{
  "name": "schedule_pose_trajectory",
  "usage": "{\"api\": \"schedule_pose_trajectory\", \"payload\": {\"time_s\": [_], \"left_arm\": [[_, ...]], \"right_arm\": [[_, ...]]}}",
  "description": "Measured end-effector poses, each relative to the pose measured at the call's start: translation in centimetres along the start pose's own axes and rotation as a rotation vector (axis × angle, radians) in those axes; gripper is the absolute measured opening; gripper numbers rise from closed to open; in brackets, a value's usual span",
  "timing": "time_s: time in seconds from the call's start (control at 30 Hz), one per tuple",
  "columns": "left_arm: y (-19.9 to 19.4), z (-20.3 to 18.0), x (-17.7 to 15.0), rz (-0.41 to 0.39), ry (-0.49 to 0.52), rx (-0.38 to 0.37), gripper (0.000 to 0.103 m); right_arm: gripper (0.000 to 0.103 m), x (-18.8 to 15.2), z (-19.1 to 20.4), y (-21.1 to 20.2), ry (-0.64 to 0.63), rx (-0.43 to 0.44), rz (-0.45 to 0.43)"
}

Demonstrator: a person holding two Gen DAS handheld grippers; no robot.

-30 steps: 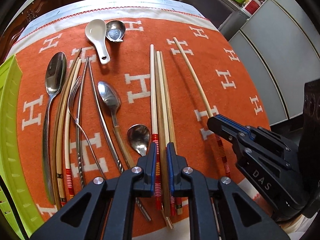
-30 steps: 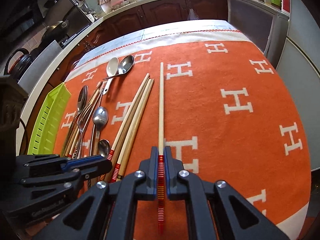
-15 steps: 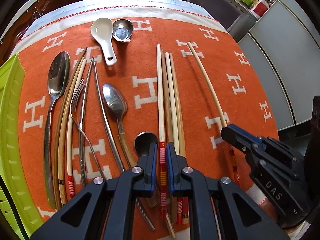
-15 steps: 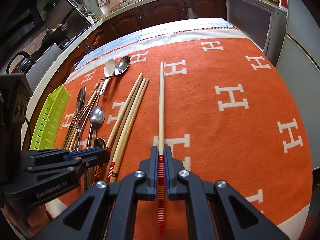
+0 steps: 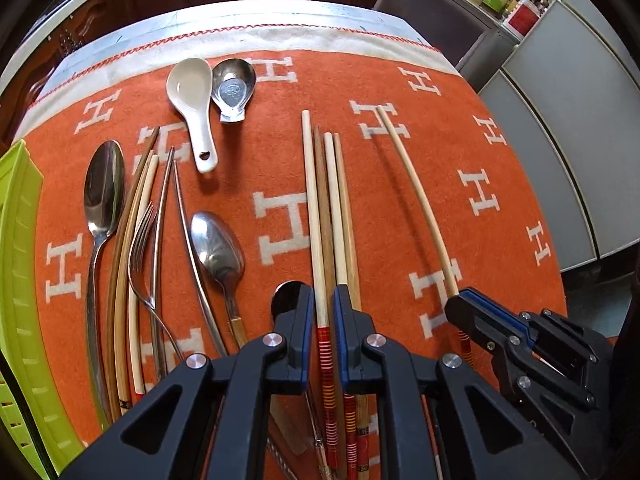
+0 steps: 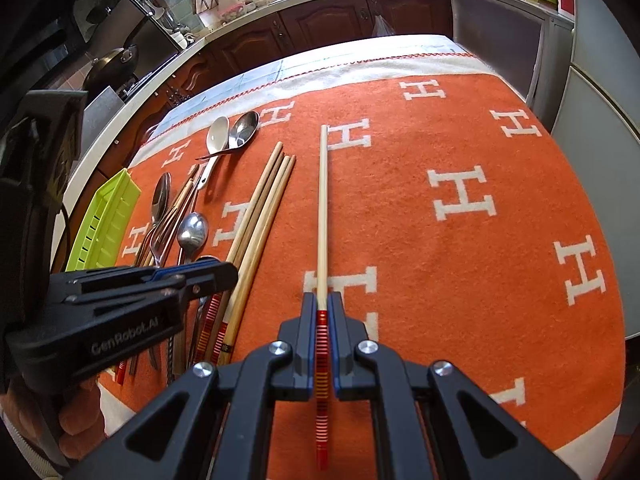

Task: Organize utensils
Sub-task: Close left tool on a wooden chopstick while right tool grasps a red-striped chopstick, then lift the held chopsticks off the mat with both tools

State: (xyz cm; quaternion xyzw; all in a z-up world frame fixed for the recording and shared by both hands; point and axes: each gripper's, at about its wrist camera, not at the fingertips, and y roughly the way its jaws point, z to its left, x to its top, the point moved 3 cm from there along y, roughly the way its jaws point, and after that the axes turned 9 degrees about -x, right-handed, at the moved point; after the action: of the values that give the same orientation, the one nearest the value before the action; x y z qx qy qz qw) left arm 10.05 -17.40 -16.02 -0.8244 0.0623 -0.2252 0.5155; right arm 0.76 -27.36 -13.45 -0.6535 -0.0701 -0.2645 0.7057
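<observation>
Setting: kitchen with dark wood cabinets behind our worktop (image 6: 460,60), which wears an orange blanket (image 6: 460,280) patterned with white H letters; we place everything against the bundle of chopsticks (image 5: 332,216) lying mid-blanket.

Lone chopstick: one pale stick (image 6: 322,208) lies apart, right of the bundle, its red-striped butt toward us and its tip pointing to the far edge.

Spoons and fork: left of the bundle lie a steel spoon (image 5: 218,252), a fork (image 5: 140,248) mixed with more sticks, and a long spoon (image 5: 102,192); beyond them, a white ceramic spoon (image 5: 192,96) touches a short metal spoon (image 5: 233,88).

Tray: a lime-green tray (image 5: 20,280) sits at the far left, past the long spoon.

Handling: we judge the chopsticks light, stiff and smooth, prone to roll or pivot if pinched at one end alone; the striped butt gives the best purchase. The ceramic spoon looks breakable, and the steel pieces look heavier and slick.

Left tongs: our left tongs (image 5: 323,312) are nearly closed, pinching one pale stick of the bundle just above its red stripes; the neighbouring sticks lie against the outside of the right-hand finger.

Right tongs: our right tongs (image 6: 322,312) are clamped on the lone chopstick where the stripes begin.

Next move: we think each stick needs a level carry so the long free end does not swing.
</observation>
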Motion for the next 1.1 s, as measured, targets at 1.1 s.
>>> {"api": "schedule_pose_trajectory", "payload": {"time_s": [1.1], "left_arm": [[-0.7,-2.5,-2.8,0.051,0.055,-0.057,0.010]], "right_arm": [[0.006,-0.2,-0.6,-0.4,0.014,0.003,-0.003]]}}
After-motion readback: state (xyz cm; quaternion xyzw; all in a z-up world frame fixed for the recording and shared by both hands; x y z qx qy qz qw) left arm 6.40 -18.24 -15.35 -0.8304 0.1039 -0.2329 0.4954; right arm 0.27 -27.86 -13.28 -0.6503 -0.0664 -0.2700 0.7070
